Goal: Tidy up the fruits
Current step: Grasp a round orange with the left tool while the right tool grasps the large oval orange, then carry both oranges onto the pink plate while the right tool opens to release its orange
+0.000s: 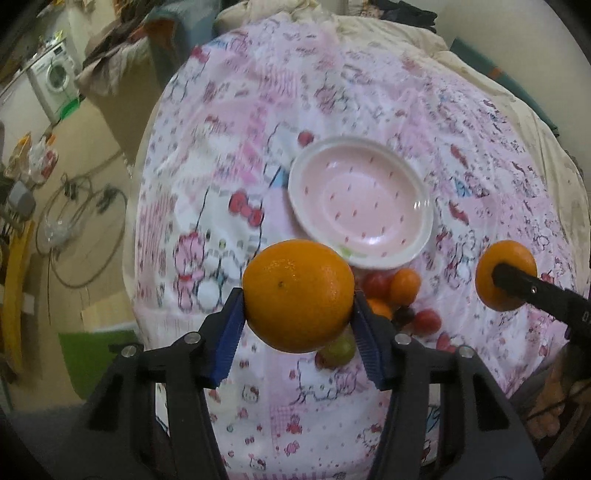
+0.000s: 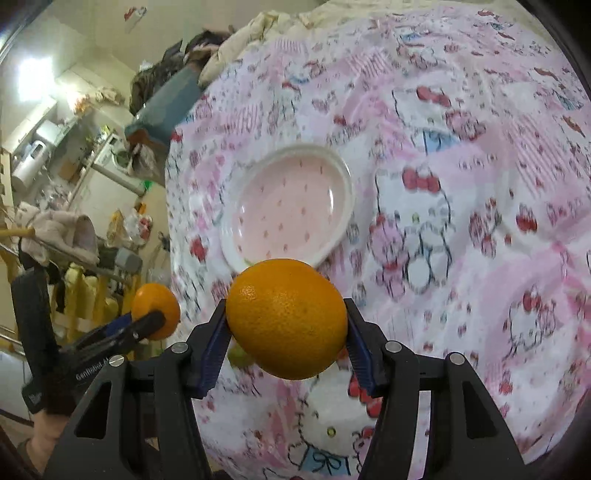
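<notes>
My left gripper (image 1: pixel 298 314) is shut on a large orange (image 1: pixel 298 294), held above the patterned bedsheet just short of the pink plate (image 1: pixel 360 201). The plate holds nothing. My right gripper (image 2: pixel 286 332) is shut on a second orange (image 2: pixel 287 318), also held above the sheet near the plate (image 2: pixel 290 206). Each gripper with its orange shows in the other view: the right one at the right edge (image 1: pixel 505 279), the left one at the lower left (image 2: pixel 156 311). Small fruits lie on the sheet behind my left orange: cherry tomatoes (image 1: pixel 376 284), a small orange fruit (image 1: pixel 405 286), a green grape (image 1: pixel 338 349).
A single red cherry tomato (image 1: pixel 306 138) lies beyond the plate's far rim. The bed's left edge drops to a floor with cables (image 1: pixel 85 221), a washing machine (image 1: pixel 53 79) and clutter. Crumpled bedding (image 1: pixel 388 26) lies at the far end.
</notes>
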Motion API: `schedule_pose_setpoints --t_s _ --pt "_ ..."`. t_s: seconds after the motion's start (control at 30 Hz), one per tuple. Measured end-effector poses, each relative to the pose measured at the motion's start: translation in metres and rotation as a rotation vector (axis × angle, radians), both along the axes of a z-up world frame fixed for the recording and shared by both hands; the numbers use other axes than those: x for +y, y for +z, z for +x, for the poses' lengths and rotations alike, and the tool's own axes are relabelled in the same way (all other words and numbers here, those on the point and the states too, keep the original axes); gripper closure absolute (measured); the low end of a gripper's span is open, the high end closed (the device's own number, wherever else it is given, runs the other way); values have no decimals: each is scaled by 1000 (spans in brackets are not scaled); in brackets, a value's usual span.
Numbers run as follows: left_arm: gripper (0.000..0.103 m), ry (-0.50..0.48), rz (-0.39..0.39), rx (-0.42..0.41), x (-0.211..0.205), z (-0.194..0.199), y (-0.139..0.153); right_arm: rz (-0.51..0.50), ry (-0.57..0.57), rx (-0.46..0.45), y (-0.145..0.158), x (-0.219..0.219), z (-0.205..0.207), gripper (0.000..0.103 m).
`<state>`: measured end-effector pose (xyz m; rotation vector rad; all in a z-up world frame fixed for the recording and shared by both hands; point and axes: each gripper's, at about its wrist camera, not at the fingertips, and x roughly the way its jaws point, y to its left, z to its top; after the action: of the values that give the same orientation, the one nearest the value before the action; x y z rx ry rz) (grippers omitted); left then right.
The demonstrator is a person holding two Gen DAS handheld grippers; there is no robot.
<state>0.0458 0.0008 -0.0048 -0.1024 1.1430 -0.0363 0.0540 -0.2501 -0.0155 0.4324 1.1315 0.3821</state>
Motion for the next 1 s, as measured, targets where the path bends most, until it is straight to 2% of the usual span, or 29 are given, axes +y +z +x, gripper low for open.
schedule_pose_setpoints --t_s 0.17,0.43,0.63,0.77,0.9,1.0 --pt "51 -31 17 -18 -7 22 10 -17 5 -22 10 0 33 43" --pt "51 -38 41 -35 -4 61 10 10 -5 32 -10 -1 84 43" --pt "51 -23 53 -25 1 85 -4 29 27 106 -39 17 118 43" --pt "51 -3 34 -5 7 98 -10 41 53 162 -62 33 143 43" --pt "51 5 60 -17 10 105 -11 74 58 238 -88 46 165 43" --pt "51 5 67 -12 11 111 -13 55 68 272 -105 56 182 43"
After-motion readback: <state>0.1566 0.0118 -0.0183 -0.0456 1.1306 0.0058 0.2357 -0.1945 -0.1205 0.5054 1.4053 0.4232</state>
